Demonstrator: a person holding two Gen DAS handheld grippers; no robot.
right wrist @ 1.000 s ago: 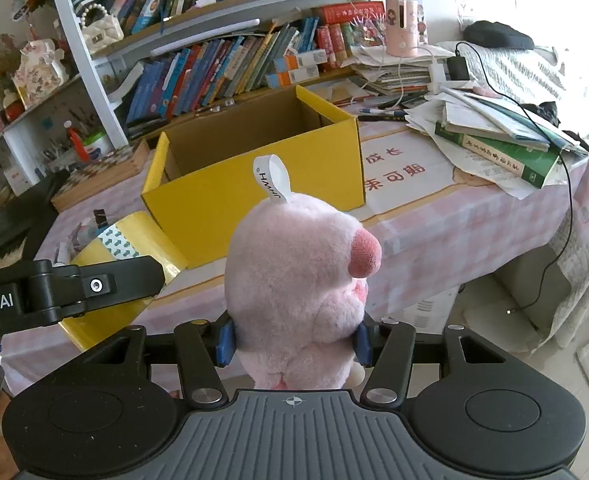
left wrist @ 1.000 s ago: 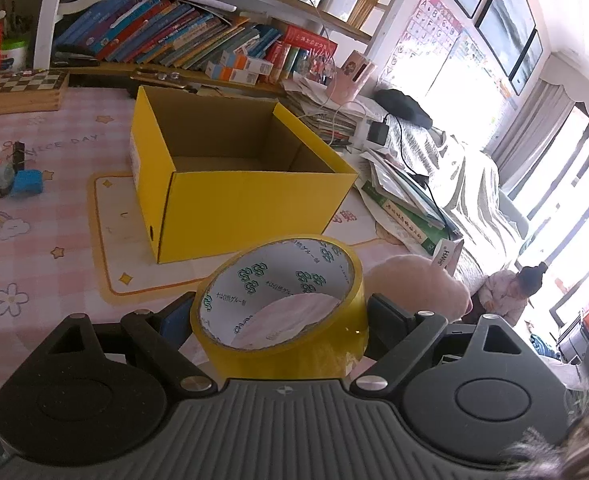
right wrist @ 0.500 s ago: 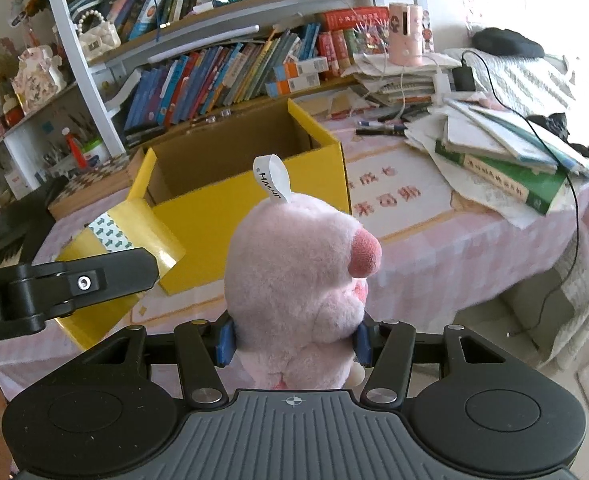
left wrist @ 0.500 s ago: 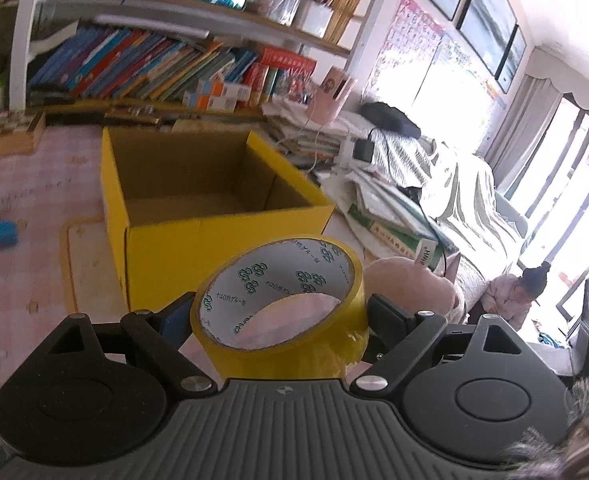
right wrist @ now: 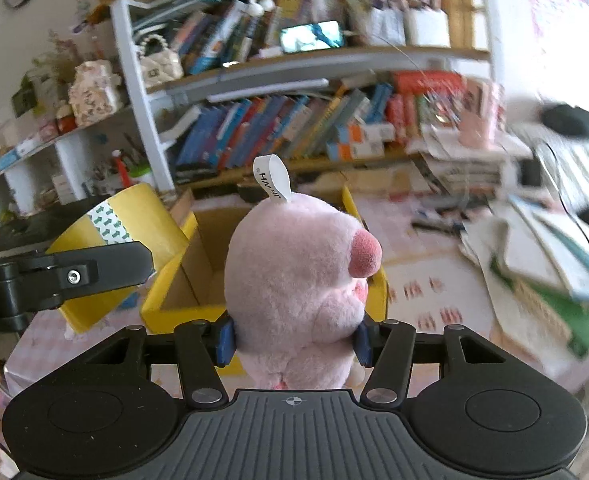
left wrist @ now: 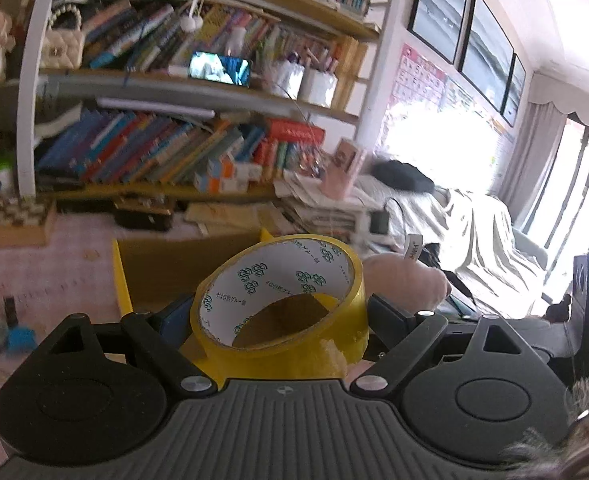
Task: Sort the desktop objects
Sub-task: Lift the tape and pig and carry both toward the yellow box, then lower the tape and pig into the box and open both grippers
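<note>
Left gripper [left wrist: 278,314] clamps the yellow tape roll [left wrist: 280,306], opening tilted upward. Right gripper [right wrist: 292,338] clamps the upright pink plush toy [right wrist: 298,280], snout right, near the open yellow cardboard box [right wrist: 174,300].

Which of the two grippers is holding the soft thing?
The right gripper: it is clamped on the pink plush toy, while the left gripper holds a hard yellow tape roll.

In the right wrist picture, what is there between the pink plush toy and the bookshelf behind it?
The open yellow box stands there, right behind the pink plush toy; beyond it, blurred clutter before the bookshelf.
</note>
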